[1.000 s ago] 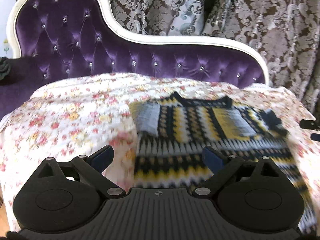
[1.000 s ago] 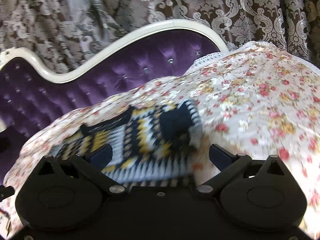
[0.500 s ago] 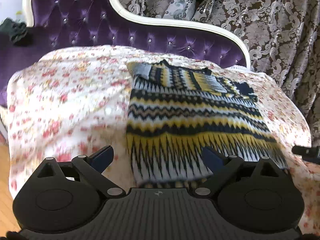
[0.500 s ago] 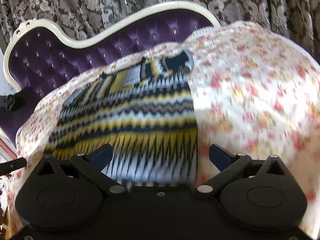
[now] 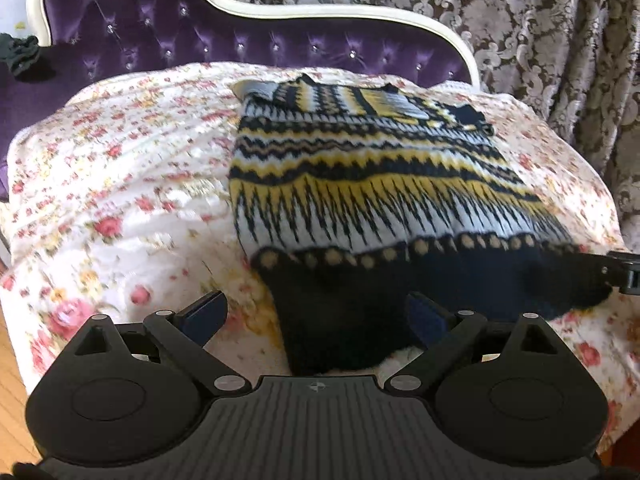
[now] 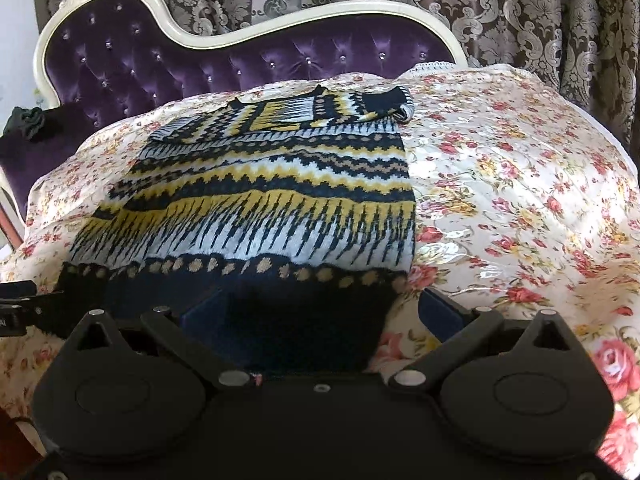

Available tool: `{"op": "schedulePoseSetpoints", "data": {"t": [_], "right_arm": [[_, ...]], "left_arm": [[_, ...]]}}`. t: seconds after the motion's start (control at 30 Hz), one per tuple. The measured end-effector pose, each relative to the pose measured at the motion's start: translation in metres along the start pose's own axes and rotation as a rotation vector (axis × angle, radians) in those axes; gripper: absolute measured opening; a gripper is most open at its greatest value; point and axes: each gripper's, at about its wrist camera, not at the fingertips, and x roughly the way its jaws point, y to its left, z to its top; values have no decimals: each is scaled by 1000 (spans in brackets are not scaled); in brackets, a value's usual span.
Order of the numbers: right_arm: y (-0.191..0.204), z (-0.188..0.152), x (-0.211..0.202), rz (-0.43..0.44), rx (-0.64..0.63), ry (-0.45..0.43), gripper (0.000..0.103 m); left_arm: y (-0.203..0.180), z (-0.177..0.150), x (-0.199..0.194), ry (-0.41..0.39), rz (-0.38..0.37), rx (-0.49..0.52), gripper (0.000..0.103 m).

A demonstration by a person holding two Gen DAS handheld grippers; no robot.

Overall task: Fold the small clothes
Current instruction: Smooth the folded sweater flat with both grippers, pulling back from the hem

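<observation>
**Patterned sweater spread on the floral cover, both grippers spread wide at its hem**

The sweater [image 5: 360, 168] lies flat on a floral cover [image 5: 120, 184] draped over a purple tufted sofa [image 5: 132, 40]. It is a knit in bands of navy, yellow, tan and pale grey: zigzag stripes across the middle, long spiky yellow-and-grey teeth below, then a row of tan dots on a wide plain navy hem. Its sleeves are folded in across the chest near the collar, so the outline is roughly a rectangle, collar toward the sofa back and hem toward the cameras.

The left gripper [image 5: 316, 314] has its jaws wide apart at the hem's left corner, with the navy band lying between the fingers; nothing is clamped. The right gripper [image 6: 316, 312] is likewise spread wide at the hem's right corner, navy fabric between its fingers and the cover showing by the right finger. Each gripper's tip shows at the edge of the other's view, at the opposite hem corner. Damask curtains [image 6: 500, 12] hang behind the sofa.
</observation>
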Motion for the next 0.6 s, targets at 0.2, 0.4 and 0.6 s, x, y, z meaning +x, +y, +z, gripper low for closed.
{"op": "schedulePoseSetpoints", "data": {"t": [0.2,0.4,0.6], "right_arm": [[0,-4,0,17,5,7,103],[-6,0,7,99,61,58,103],[-20,3,23,212,183,120,103]], "left_arm": [[-9,-8,3,-11,6,65,96],[-11,-4,10,10,-23,76,96],[-6,3,19,38,-68,51,96]]}}
